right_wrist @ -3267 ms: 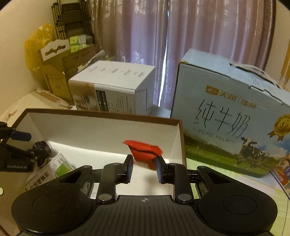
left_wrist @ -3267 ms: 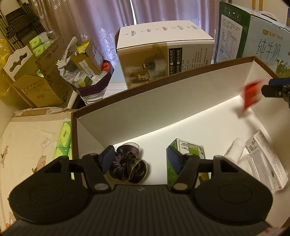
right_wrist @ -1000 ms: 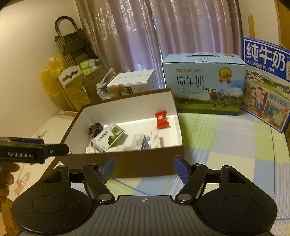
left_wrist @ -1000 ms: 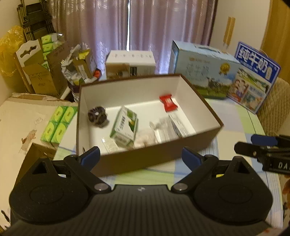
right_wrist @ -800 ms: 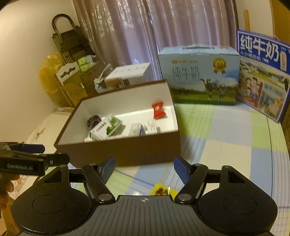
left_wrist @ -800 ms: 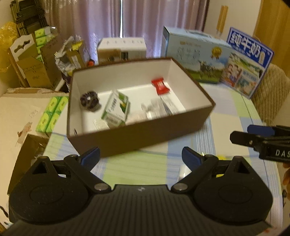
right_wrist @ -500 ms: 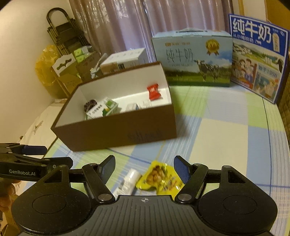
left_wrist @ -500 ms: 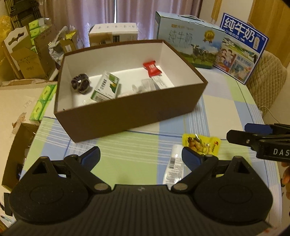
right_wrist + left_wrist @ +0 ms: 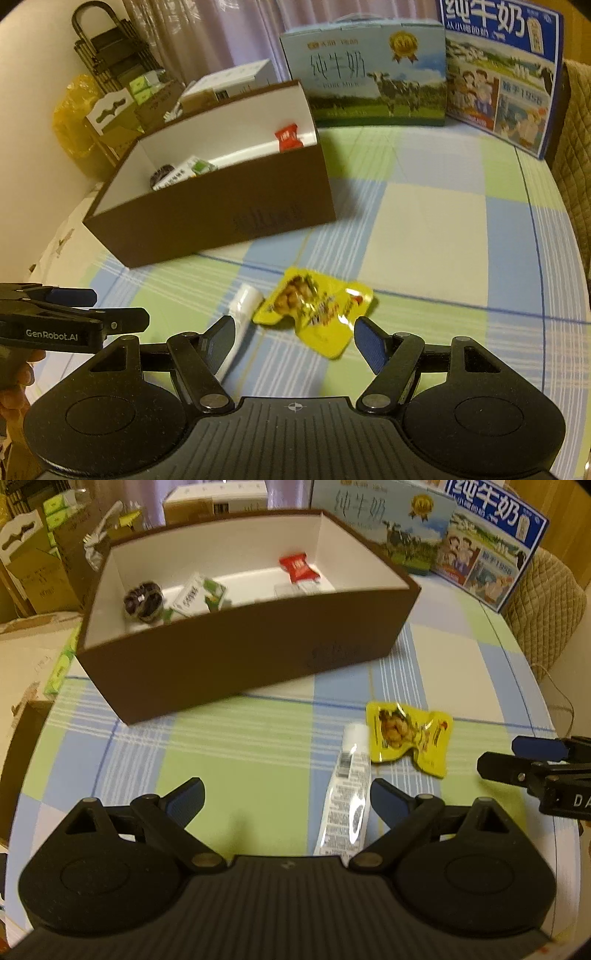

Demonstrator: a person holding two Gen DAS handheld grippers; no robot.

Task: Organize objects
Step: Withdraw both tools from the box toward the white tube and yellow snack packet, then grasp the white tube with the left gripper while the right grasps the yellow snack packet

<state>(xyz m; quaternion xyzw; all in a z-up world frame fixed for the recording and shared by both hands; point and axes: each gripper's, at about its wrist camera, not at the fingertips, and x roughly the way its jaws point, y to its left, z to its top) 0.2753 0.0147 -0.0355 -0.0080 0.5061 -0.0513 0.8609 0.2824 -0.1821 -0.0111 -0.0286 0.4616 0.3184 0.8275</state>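
Note:
A brown box with a white inside holds a red packet, a green-white carton and a dark scrunchie. On the checked tablecloth in front lie a yellow snack packet and a white tube. My left gripper is open and empty, the tube lying just inside its right finger. My right gripper is open and empty, low over the yellow packet, with the tube by its left finger. The box stands behind.
Two blue milk cartons stand at the table's back right. A white box and cardboard clutter sit behind and left of the brown box. A quilted chair back is at the right edge.
The right gripper let go of the red packet in the box. Both grippers pulled back from the box and lowered toward the yellow packet and tube, both open.

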